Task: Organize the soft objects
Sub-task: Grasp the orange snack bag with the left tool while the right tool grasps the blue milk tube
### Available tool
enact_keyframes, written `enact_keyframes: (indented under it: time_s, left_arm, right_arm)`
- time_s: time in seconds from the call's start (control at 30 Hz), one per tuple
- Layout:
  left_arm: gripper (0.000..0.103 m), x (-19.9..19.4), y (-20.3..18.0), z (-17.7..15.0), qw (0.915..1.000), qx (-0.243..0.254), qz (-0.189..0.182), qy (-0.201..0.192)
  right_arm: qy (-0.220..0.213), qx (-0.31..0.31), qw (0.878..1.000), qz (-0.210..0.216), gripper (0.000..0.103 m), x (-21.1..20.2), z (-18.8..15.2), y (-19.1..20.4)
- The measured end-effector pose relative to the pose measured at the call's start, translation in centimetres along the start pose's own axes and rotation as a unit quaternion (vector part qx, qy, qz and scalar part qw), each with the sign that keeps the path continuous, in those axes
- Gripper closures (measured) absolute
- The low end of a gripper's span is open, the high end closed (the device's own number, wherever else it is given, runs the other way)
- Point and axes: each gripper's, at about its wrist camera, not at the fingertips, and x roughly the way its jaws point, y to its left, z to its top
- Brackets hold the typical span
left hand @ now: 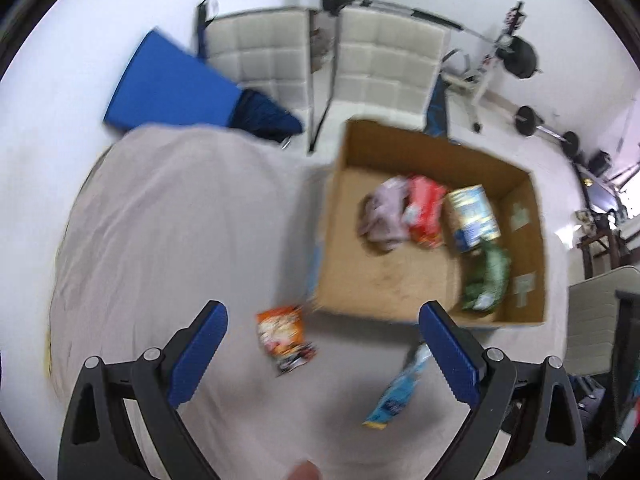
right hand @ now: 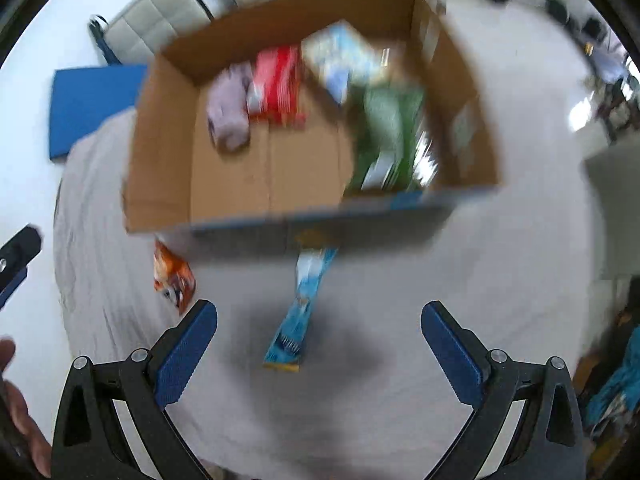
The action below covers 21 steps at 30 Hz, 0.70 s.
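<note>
On the cloth-covered counter (left hand: 160, 216), the orange packet (left hand: 285, 336) and blue packet (left hand: 394, 392) lie just beside the cardboard box (left hand: 424, 140), so two pickups seem left. Inside sit a lilac bundle (left hand: 384, 212), red pack (left hand: 426, 210), pale tin (left hand: 472, 216) and green bag (left hand: 488, 276). The left hand-held gripper (left hand: 323, 320) and right hand-held gripper (right hand: 319, 320) gape wide, holding nothing. Blur hides every label.

Orange packet (left hand: 285, 336), blue packet (left hand: 396, 394) (both flat) on sheet; others in cardboard box (left hand: 404, 280)
</note>
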Motion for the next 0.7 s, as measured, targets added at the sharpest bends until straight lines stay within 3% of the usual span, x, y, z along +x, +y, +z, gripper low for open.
enact_keyframes:
  time_s: [0.1, 0.2, 0.3, 0.33, 0.37, 0.47, 0.5, 0.57, 0.63, 0.7]
  left_arm:
    - [0.005, 3.5, 2.6, -1.6, 0.9985, -0.013, 0.025, 0.047]
    - [0.005, 6.8, 4.6, -2.7, 0.995, -0.03, 0.034, 0.089]
    - [0.005, 10.4, 5.7, -3.6, 0.9893, -0.048, 0.033, 0.133]
    - [0.005, 11.5, 6.0, -3.8, 0.9874, -0.056, 0.028, 0.146]
    - [0.005, 13.1, 6.1, -4.0, 0.984, -0.065, 0.012, 0.166]
    - [0.005, 16.6, 6.2, -4.5, 0.9771, -0.078, 0.011, 0.198]
    - [0.005, 17.5, 6.2, -4.6, 0.9751, -0.081, 0.012, 0.206]
    - [0.005, 18.9, 6.2, -4.9, 0.9725, -0.088, 0.012, 0.215]
    - [0.006, 20.0, 6.1, -5.1, 0.971, -0.091, 0.009, 0.221]
    - [0.016, 20.9, 5.4, -5.4, 0.9703, -0.08, 0.013, 0.228]
  right_arm:
    - [0.046, 0.018, 0.999, 0.003, 0.004, 5.3, -1.0, 0.2]
    - [0.091, 0.03, 0.995, 0.004, 0.018, 10.0, -2.0, 0.5]
    - [0.11, 0.036, 0.993, 0.004, 0.02, 12.6, -2.5, 0.8]
    - [0.113, 0.036, 0.993, 0.002, 0.021, 13.3, -2.6, 1.0]
    - [0.114, 0.034, 0.993, -0.006, 0.028, 13.8, -2.8, 1.1]
    - [0.107, 0.031, 0.993, -0.03, 0.049, 14.0, -3.2, 1.4]
    - [0.108, 0.026, 0.993, -0.04, 0.052, 14.0, -3.3, 1.5]
    - [0.107, 0.023, 0.993, -0.04, 0.077, 13.9, -3.6, 1.6]
    - [0.117, 0.027, 0.992, -0.035, 0.079, 13.7, -3.9, 1.1]
    - [0.122, 0.021, 0.991, -0.041, 0.08, 13.5, -4.3, 0.7]
